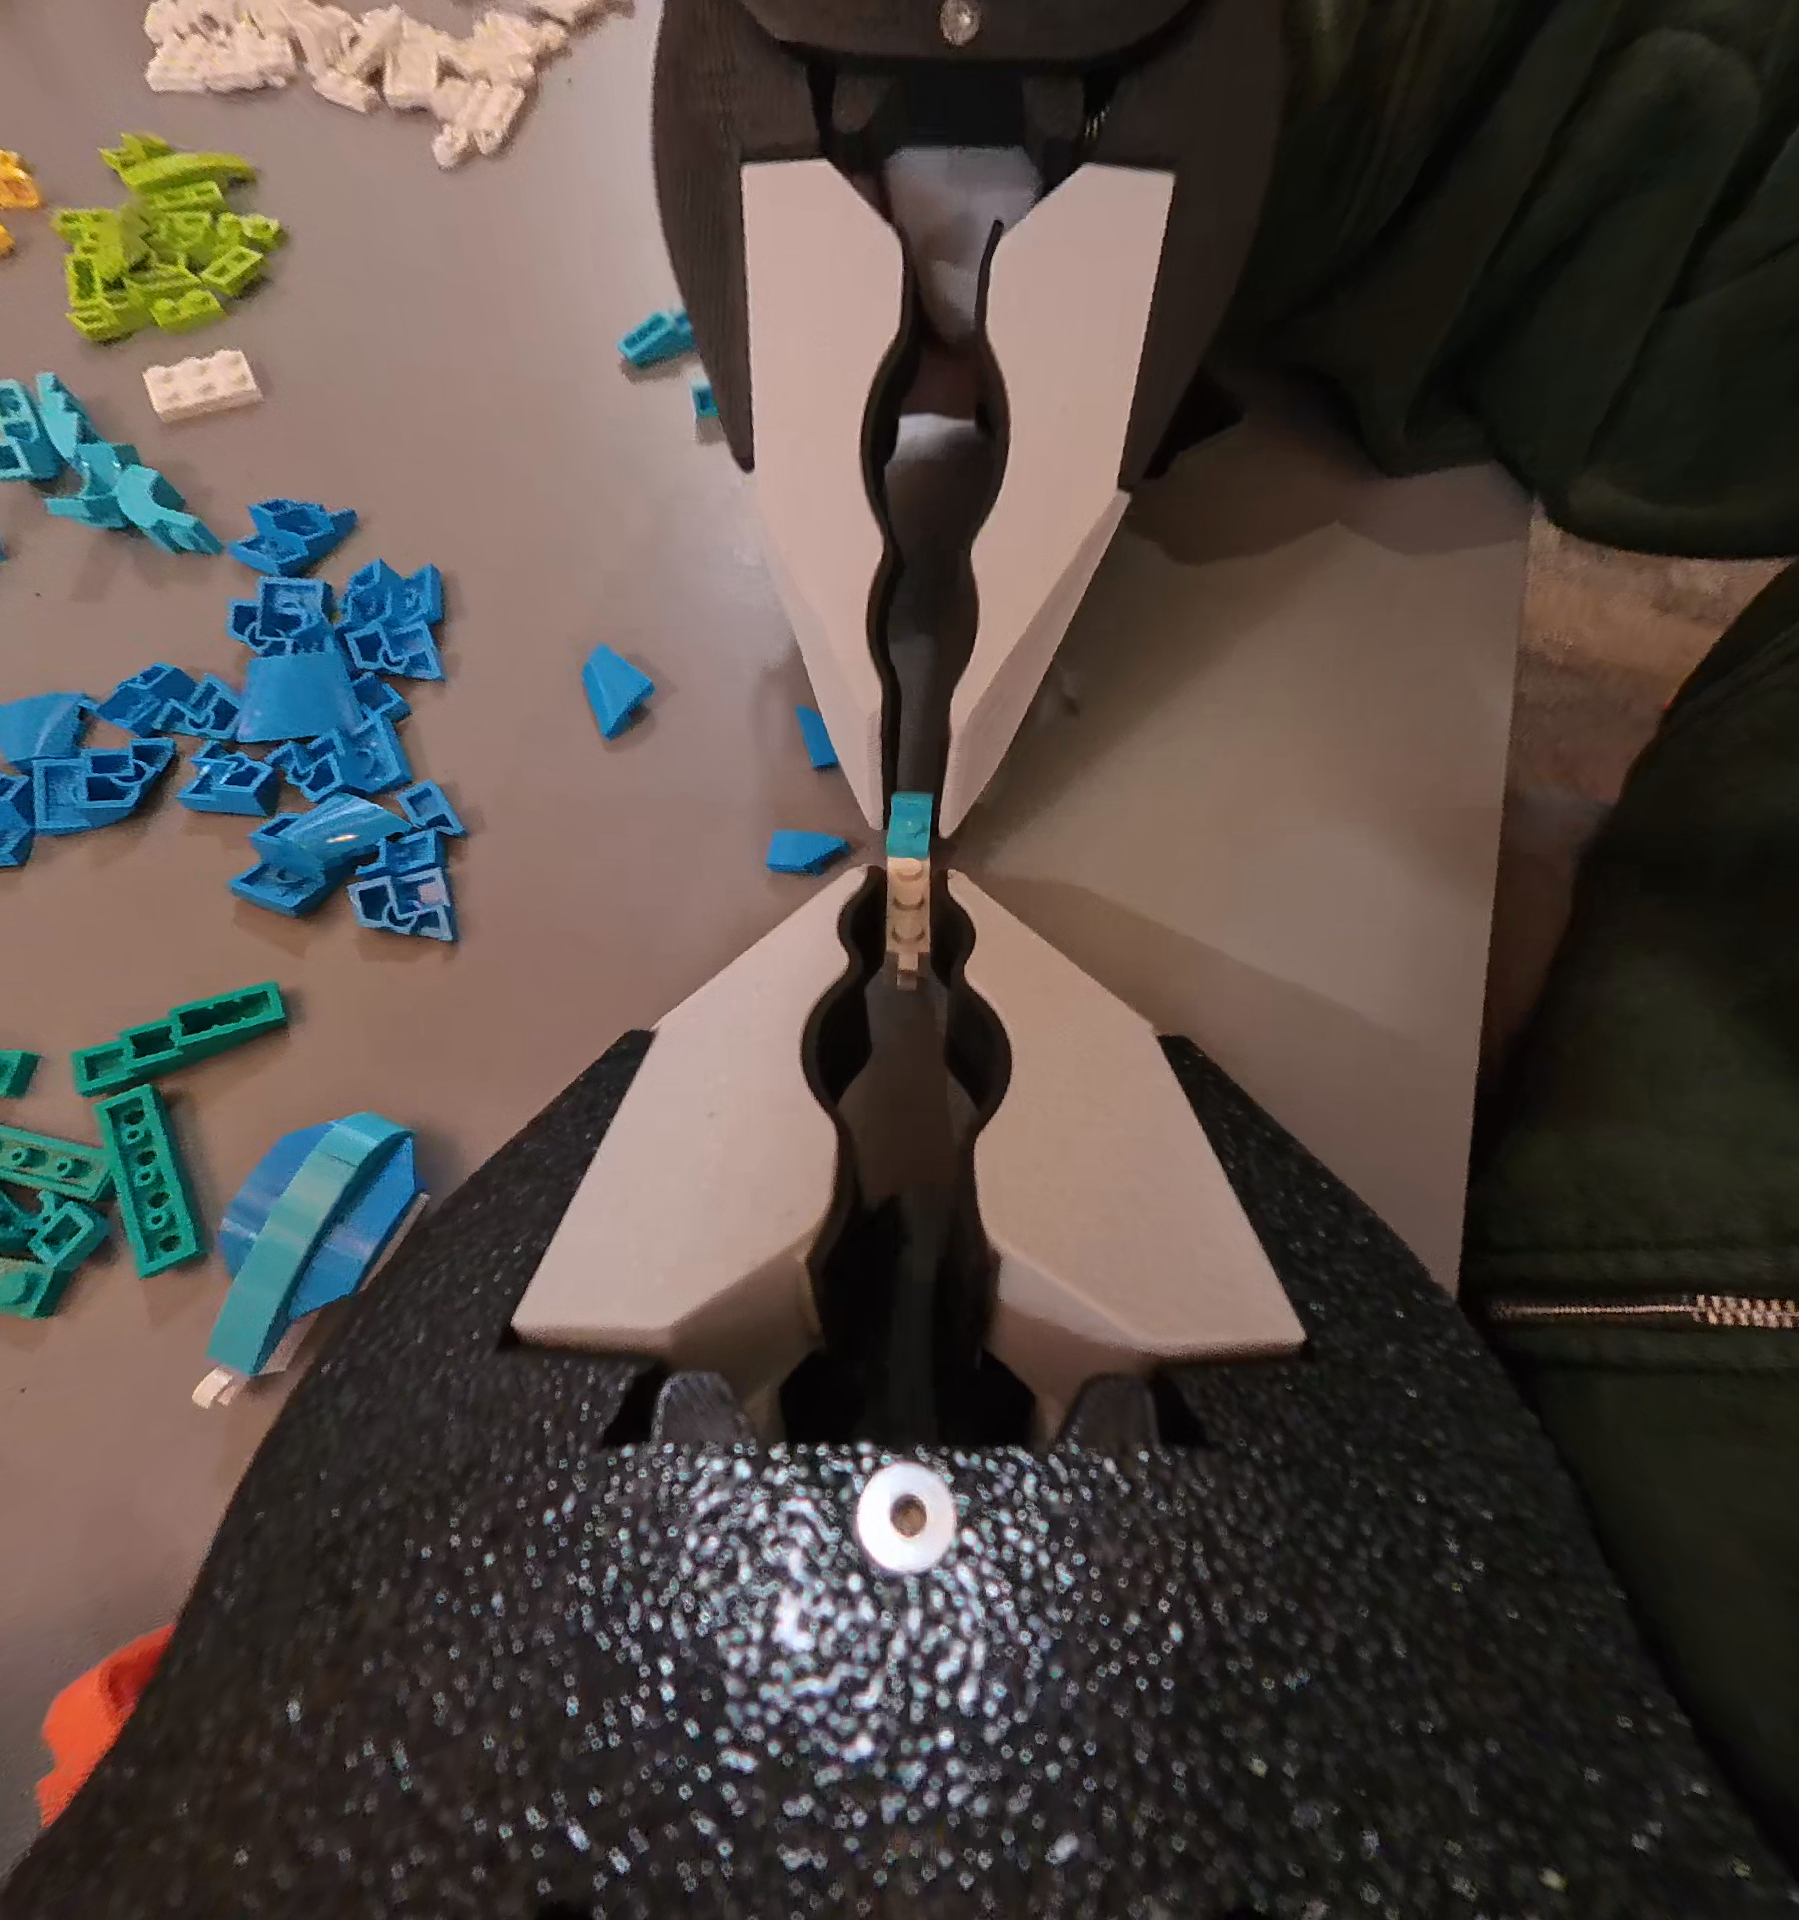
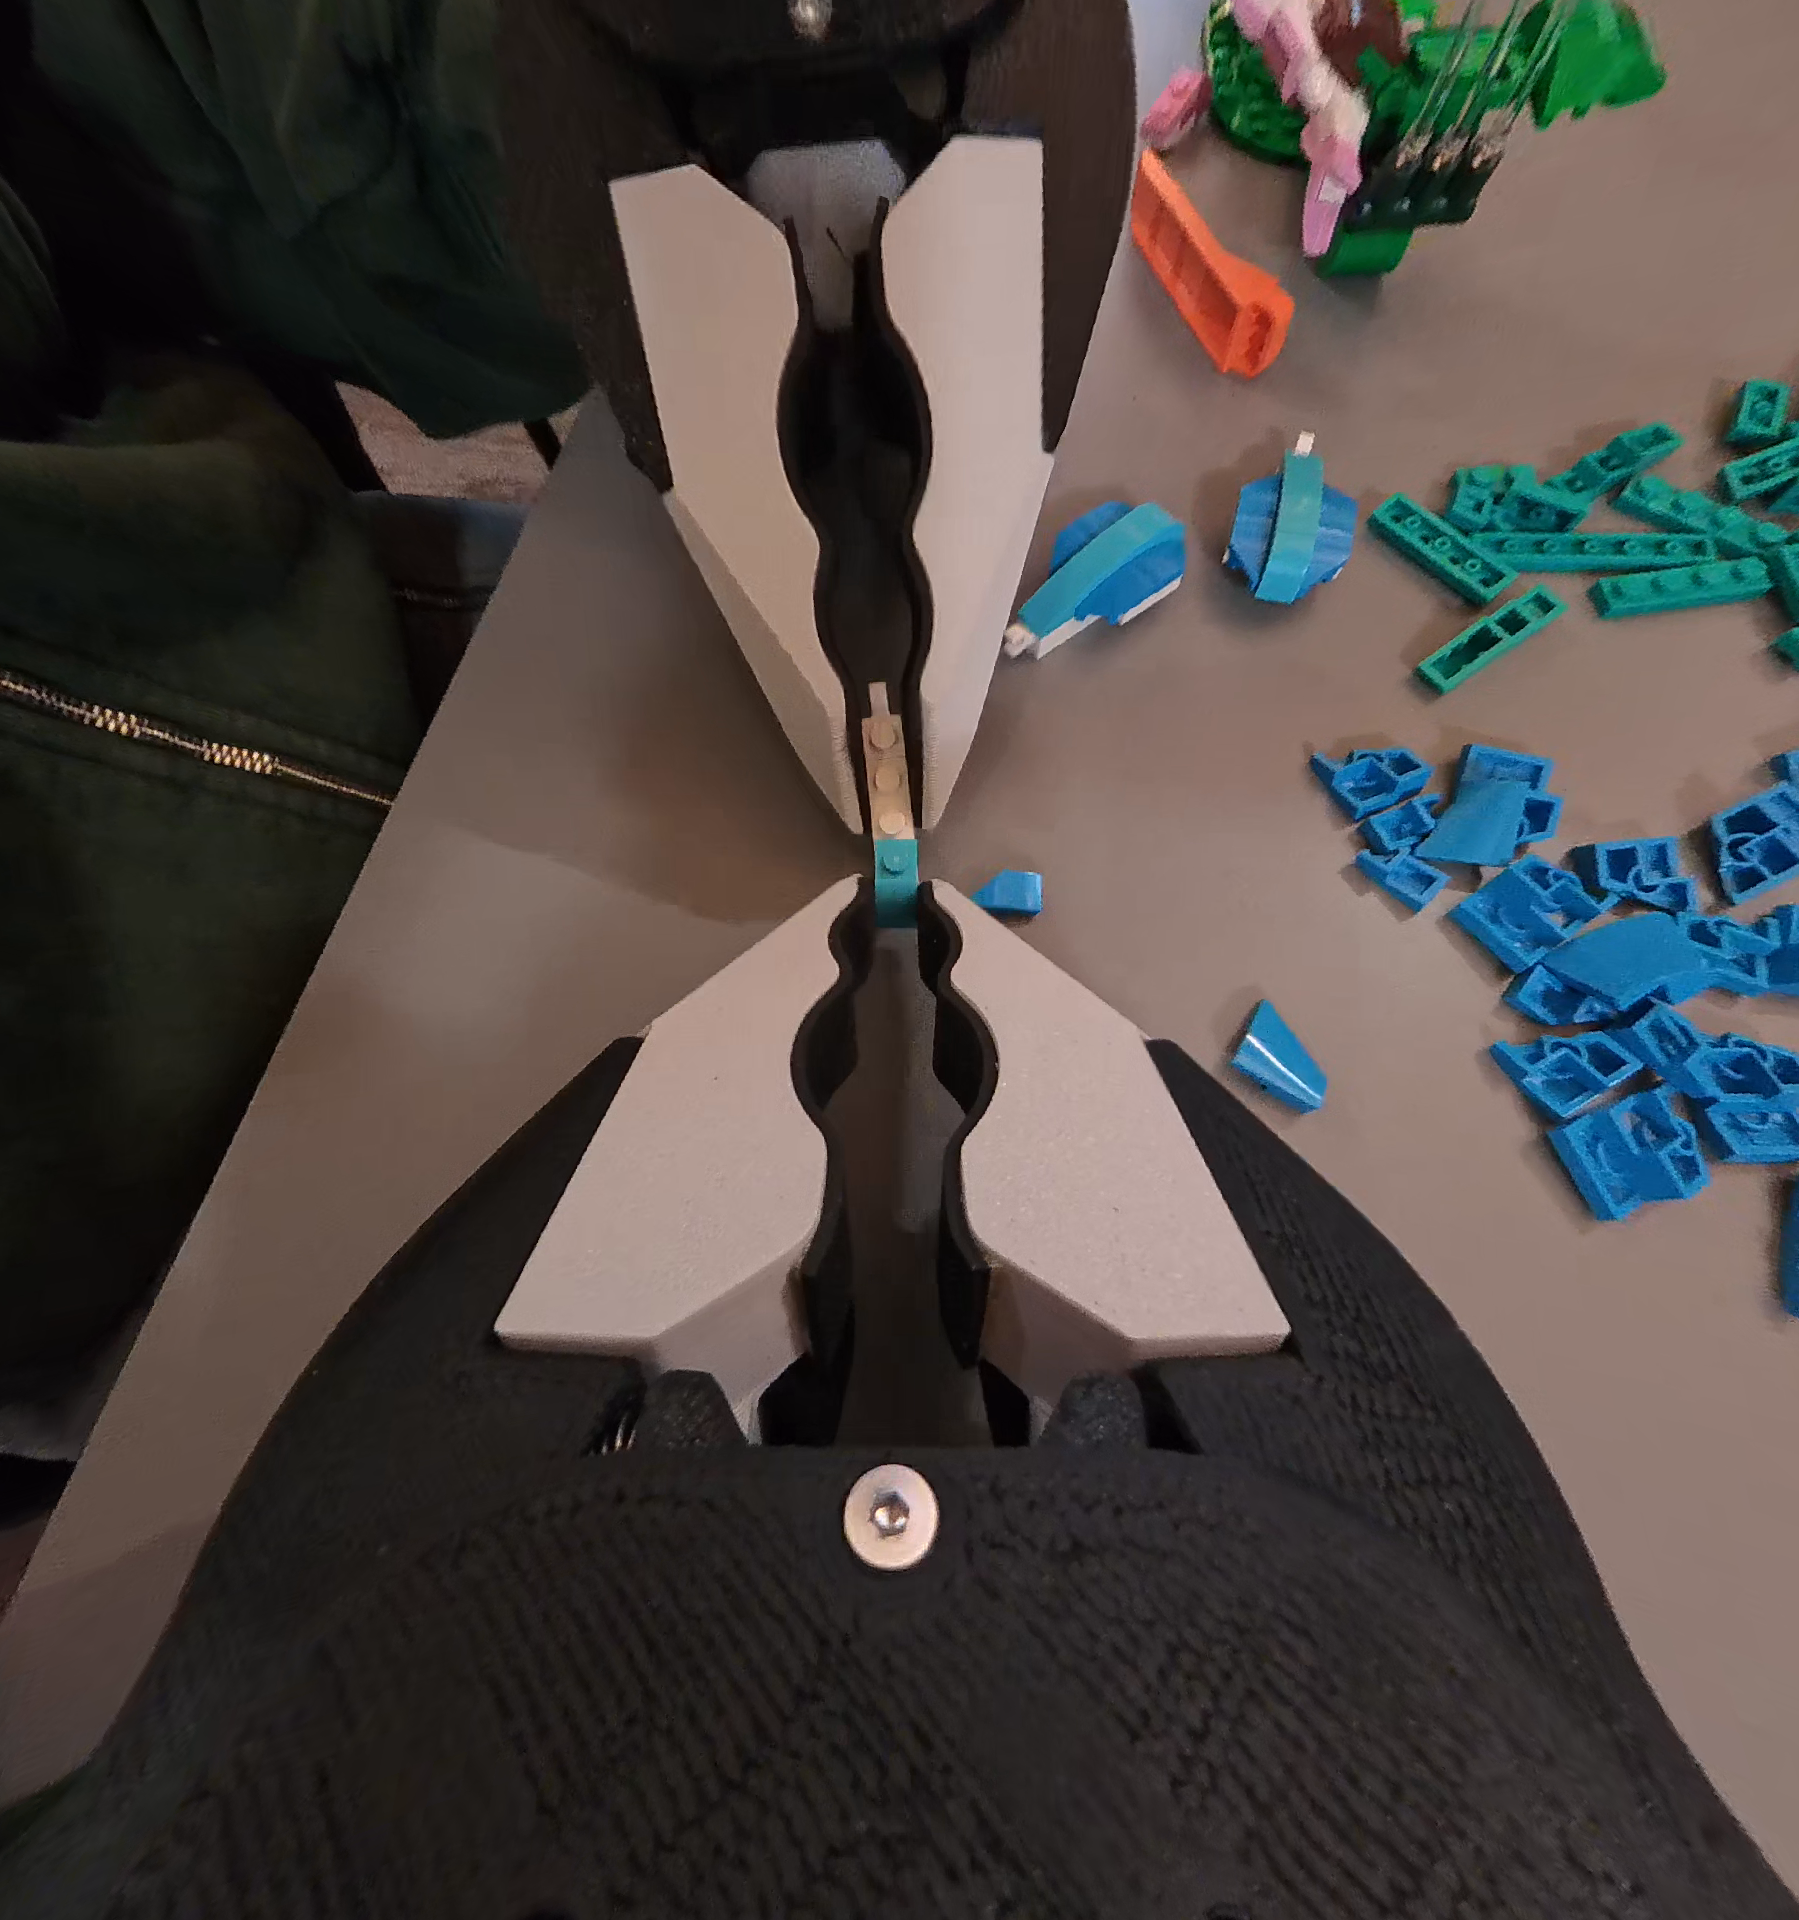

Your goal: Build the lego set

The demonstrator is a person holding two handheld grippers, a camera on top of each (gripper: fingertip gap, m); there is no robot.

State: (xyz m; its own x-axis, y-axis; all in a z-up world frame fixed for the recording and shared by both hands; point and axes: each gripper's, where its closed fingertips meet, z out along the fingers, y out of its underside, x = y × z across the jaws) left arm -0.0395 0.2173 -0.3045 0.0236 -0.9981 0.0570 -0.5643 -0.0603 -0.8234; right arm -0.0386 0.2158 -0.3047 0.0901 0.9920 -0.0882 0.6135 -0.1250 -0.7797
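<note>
Two handheld grippers meet tip to tip above a grey table, close to the person's dark green jacket. Left gripper is pinched narrow around a slim white plate; right gripper is pinched narrow around a small teal piece, which touches the plate's end, apparently being pressed on. Beside them lie two finished-looking blue and teal curved sub-builds, and a green and pink model stands farther back. Sorted loose heaps remain: blue slopes, green plates, lime pieces, white pieces, and an orange separator tool. Judging by those heaps, the build looks early, with most pieces unused
</note>
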